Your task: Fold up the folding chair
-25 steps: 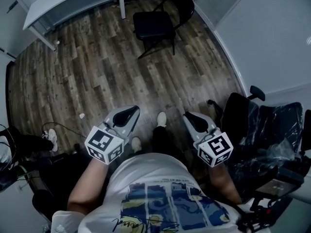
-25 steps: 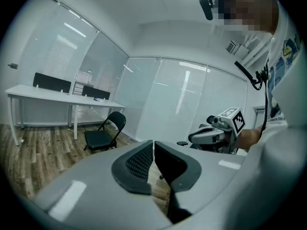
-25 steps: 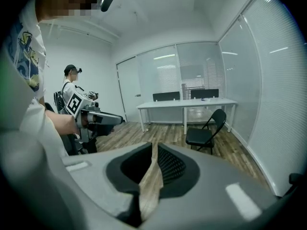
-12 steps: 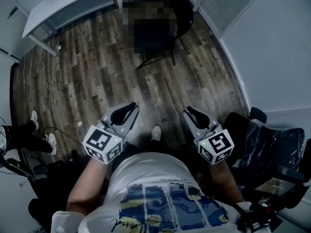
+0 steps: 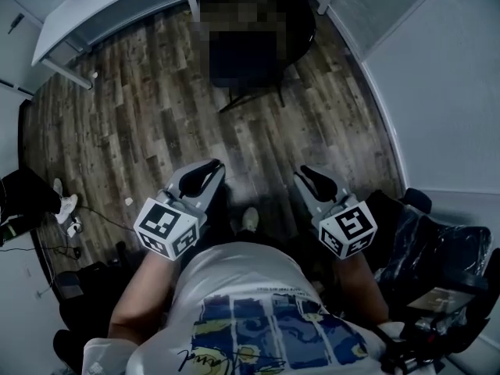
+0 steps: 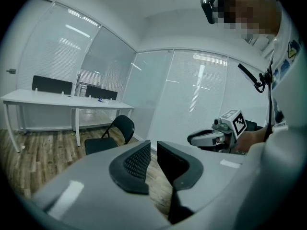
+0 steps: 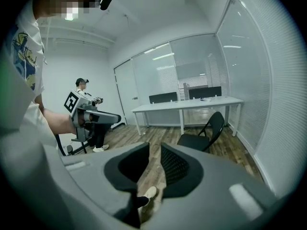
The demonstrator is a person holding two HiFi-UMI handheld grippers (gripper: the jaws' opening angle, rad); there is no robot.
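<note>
Folding chair (image 7: 196, 141) stands unfolded at the head view's top centre, well apart from us. We judge this the approach. Left gripper (image 5: 201, 172) and right gripper (image 5: 314, 178) hold nothing, their jaws just opening to a narrow gap. Next we need to reach the chair and open wider.

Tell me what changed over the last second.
The person walked toward the chair, which now looks nearer in the head view. The left gripper and right gripper have just been opening slightly, with nothing between their jaws. Nothing was grasped. The chair stays unfolded by the desk; the grippers stay side by side, pointing ahead.
</note>
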